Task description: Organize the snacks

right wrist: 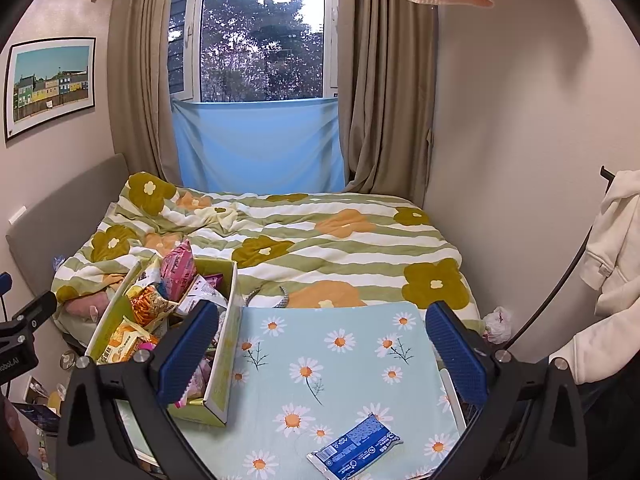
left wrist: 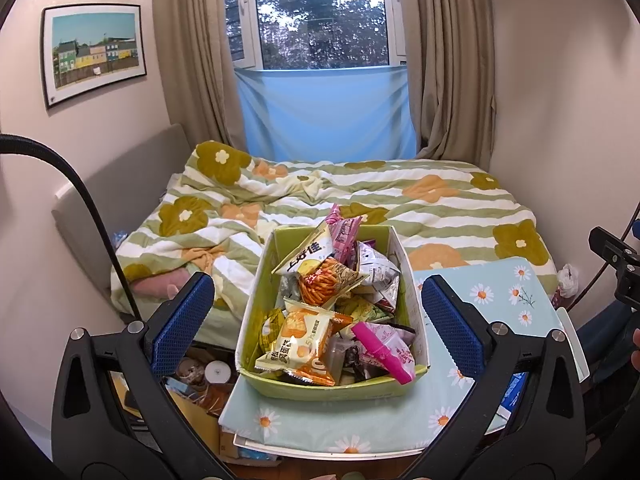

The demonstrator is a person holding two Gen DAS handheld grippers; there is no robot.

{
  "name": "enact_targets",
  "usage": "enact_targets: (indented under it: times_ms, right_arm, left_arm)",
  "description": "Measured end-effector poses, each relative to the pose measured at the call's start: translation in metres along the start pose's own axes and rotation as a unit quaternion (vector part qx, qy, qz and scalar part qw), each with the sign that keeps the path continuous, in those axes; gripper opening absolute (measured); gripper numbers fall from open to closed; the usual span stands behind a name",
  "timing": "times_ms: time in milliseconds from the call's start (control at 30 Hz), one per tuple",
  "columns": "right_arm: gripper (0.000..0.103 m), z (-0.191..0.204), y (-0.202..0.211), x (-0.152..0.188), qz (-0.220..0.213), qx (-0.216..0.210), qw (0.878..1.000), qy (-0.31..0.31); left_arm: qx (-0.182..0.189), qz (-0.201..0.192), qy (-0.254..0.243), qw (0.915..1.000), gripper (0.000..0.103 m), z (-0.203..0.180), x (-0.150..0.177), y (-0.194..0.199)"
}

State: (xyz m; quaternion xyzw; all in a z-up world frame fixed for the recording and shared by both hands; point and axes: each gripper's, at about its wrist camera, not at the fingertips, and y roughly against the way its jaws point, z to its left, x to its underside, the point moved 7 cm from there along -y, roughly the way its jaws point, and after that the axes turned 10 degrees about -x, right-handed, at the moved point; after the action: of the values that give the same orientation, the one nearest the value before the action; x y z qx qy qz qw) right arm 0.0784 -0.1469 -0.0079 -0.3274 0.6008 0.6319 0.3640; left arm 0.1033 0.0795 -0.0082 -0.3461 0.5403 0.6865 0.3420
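**Snack box is sitting full, one blue packet is waiting outside**

The green cardboard box (left wrist: 404, 272) is sitting on the tabletop (right wrist: 344, 360), toward its left side, and it is holding a heap of snack bags. The bags are lying every which way and poking up over the rim, so the box is looking more stuffed than tidy. A pink bag (right wrist: 178, 268) is sticking up highest at the far end. An orange-and-white biscuit packet (left wrist: 298, 344) is lying near the front. A white and yellow bag (left wrist: 310, 256) is showing big dark Chinese letters, likely a brand name, though I am not sure of the reading. A bag of orange sticks (left wrist: 326, 282) is leaning just under it. A bright pink strip (left wrist: 382, 354) is crossing a pale bag at the front right corner.

One blue packet (right wrist: 356, 450) is lying alone on the daisy cloth, well apart from the box, near the front edge. It is carrying white writing too small to read. It is probably the next thing to be put away.

The left gripper (left wrist: 318, 320) is hanging spread wide before the box, holding nothing. The right gripper (right wrist: 322, 352) is spread wide too, over the bare cloth, also empty. Part of the left tool (right wrist: 16, 344) is showing a label that seems to start "robot".

Behind the tabletop a bed (right wrist: 320, 240) with a flower blanket is filling the room under a window (right wrist: 262, 36).
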Motion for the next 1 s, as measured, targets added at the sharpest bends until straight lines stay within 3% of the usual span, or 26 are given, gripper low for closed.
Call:
enact_targets:
  times_ms: [1000]
  right_arm:
    - [0.103, -0.0008, 0.0002, 0.0008, 0.000, -0.001, 1.000, 0.001]
  left_arm:
    - [0.000, -0.019, -0.007, 0.9998, 0.102, -0.0051, -0.0016, 0.0059]
